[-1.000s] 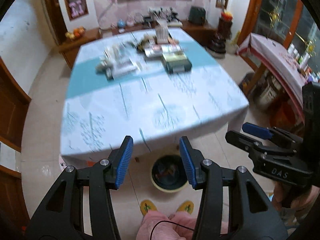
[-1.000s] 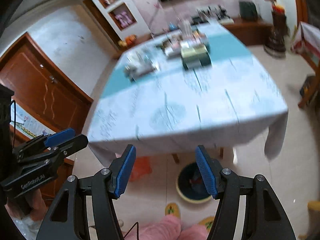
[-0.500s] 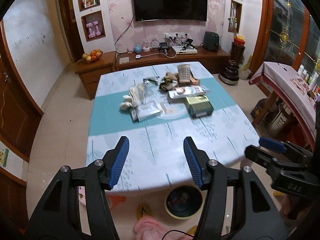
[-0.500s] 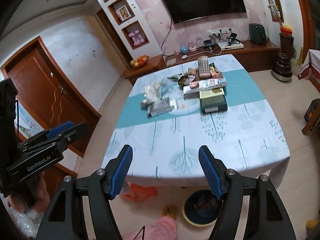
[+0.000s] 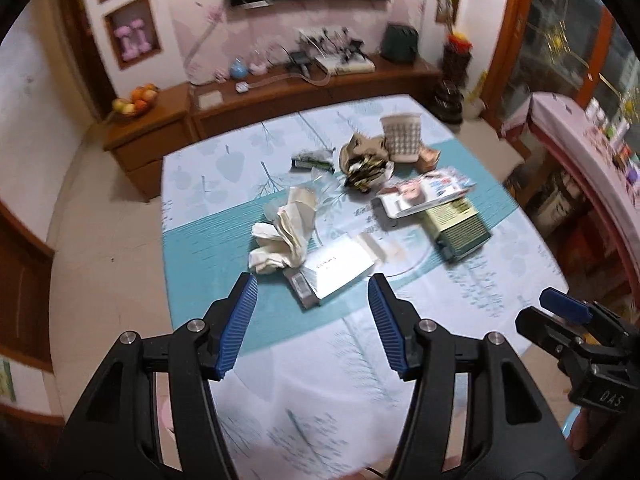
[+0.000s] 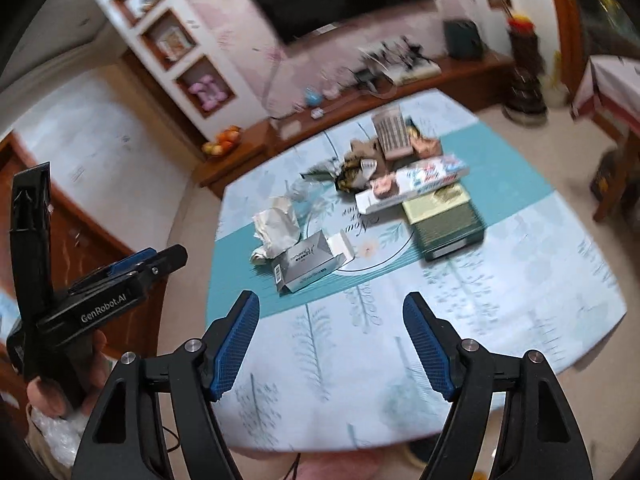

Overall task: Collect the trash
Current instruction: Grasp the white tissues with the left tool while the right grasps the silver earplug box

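Hovering over the near edge of a table (image 5: 520, 248), the left gripper (image 5: 312, 320) stands apart and empty; the right gripper (image 6: 332, 340) is opening, nothing between its jaws. Crumpled paper (image 5: 286, 232), a flattened carton (image 5: 336, 268), wrappers (image 5: 364, 164) and a cup (image 5: 402, 138) lie untouched mid-table, so collecting looks not yet begun.

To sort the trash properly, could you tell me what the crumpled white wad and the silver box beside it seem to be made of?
Crumpled white wad: likely soft matte paper or tissue, creased and folded. Silver box: probably thin glossy cardboard, given its sharp edges and open end flap.
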{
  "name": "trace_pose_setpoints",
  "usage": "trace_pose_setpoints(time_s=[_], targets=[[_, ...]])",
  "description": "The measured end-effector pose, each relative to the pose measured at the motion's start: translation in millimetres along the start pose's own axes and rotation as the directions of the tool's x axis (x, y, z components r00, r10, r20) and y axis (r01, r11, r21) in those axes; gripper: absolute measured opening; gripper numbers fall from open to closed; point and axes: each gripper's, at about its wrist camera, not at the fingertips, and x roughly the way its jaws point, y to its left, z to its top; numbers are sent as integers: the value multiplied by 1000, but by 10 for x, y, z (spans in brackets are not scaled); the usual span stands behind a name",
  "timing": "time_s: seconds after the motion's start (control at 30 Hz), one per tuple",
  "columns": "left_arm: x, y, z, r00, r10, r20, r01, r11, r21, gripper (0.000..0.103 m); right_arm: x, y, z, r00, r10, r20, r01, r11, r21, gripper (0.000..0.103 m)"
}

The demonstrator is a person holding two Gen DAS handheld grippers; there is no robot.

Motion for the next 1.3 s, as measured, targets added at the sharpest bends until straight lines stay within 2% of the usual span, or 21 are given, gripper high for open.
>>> trace_pose_setpoints(time_s=[0.2,0.3,0.57,0.63,0.77,0.8,0.83,0.93,1.03,1.2,1.3], targets=[[998,260,271,992,-59,-114,68,995,74,55,723,206,125,998,-56,-39,60,993,102,75],[1410,260,315,983,-83,-161,100,990,96,55,1039,234,182,994,-87,-60,95,983,156,75],[2108,198,358,967,-71,-243,101,989,112,54,1539,214,275,987,-122,-101,143,960,239,75],[2189,231,362,963,-84,-254,111,989,93,38,1661,223,298,986,-124,-115,149,957,248,75],[2272,348,352,950,-158,-269,176,984,43,18,1859,246,327,983,-121,-139,154,954,258,75],[2257,365,349,948,-175,-264,192,981,40,8,1908,253,333,982,-119,-145,154,953,262,75],[2239,388,341,948,-186,-259,203,979,38,4,1980,262,339,981,-116,-155,155,951,269,75],[2156,466,324,955,-183,-231,196,980,34,2,2122,271,342,977,-111,-184,161,945,284,77],[2058,599,323,959,-192,-210,196,981,0,2,2262,295,339,972,-116,-203,174,939,297,87],[1865,834,312,973,-159,-169,156,987,-31,2,2545,314,360,958,-138,-250,221,913,342,88],[1799,951,291,974,-155,-163,149,988,-49,2,2726,334,377,948,-156,-276,257,888,382,89]])
